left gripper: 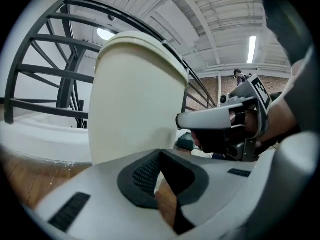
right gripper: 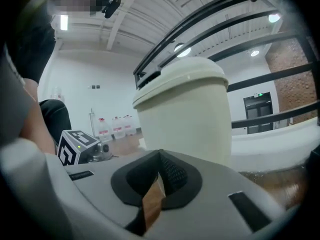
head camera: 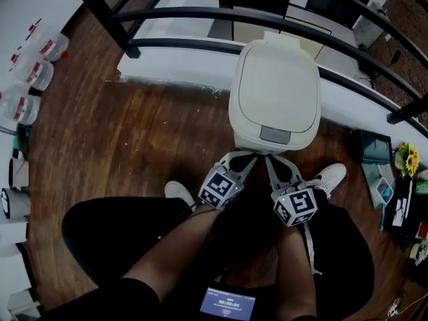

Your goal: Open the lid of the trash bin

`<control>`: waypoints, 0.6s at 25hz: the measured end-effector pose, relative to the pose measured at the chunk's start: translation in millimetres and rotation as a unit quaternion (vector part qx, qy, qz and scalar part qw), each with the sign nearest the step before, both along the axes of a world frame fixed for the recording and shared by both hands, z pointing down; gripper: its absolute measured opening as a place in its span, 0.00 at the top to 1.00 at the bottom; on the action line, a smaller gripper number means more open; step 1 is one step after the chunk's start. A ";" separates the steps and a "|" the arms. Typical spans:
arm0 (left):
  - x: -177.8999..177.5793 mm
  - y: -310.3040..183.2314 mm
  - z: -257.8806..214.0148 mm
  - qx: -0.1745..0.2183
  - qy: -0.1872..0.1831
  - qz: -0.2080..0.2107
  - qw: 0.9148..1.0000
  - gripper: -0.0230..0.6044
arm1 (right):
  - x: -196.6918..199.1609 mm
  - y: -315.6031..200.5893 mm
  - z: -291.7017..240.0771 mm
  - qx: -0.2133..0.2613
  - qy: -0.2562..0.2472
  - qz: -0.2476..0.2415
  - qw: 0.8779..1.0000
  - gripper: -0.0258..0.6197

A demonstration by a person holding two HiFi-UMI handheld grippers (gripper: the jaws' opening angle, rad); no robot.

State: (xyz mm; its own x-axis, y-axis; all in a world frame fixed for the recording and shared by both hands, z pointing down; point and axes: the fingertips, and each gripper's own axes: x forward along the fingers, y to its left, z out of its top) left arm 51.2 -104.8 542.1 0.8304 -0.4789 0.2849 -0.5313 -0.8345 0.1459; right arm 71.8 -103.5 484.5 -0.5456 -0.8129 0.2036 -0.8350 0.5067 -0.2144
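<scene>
A white trash bin (head camera: 274, 92) stands on the wooden floor against a railing, its lid (head camera: 275, 79) down and a grey push panel (head camera: 275, 135) at its front edge. Both grippers hang just in front of the bin, low and side by side, touching nothing. My left gripper (head camera: 249, 155) points at the bin's front from the lower left, jaws shut and empty. My right gripper (head camera: 270, 159) is beside it, also shut and empty. In the left gripper view the bin (left gripper: 135, 99) fills the middle beyond the closed jaws (left gripper: 160, 152). In the right gripper view the bin (right gripper: 185, 109) rises behind the closed jaws (right gripper: 160, 152).
A black metal railing (head camera: 200, 19) on a white ledge (head camera: 174, 72) runs behind the bin. Water bottles (head camera: 30, 72) line the left wall. The person's white shoes (head camera: 329, 178) flank the grippers. A shelf with flowers (head camera: 406, 158) is on the right. A small screen (head camera: 227, 304) is at the bottom.
</scene>
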 end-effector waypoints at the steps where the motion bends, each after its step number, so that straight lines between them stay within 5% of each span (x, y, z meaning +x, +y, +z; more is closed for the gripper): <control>1: 0.6 -3.7 8.3 -0.003 -0.003 0.000 1.000 0.91 | 1.0 -2.1 7.8 -0.004 -0.002 0.002 1.000 0.93; 15: 11.6 -21.7 131.5 -0.074 -0.049 0.003 0.996 0.91 | 9.0 -21.3 74.9 -0.041 -0.023 0.016 0.999 0.93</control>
State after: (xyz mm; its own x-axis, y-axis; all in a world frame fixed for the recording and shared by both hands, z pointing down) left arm 62.8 -126.5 673.6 0.7976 -0.4215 0.4314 -0.5445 -0.8108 0.2145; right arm 80.7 -124.9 559.4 -0.5301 -0.8115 0.2460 -0.8388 0.4594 -0.2921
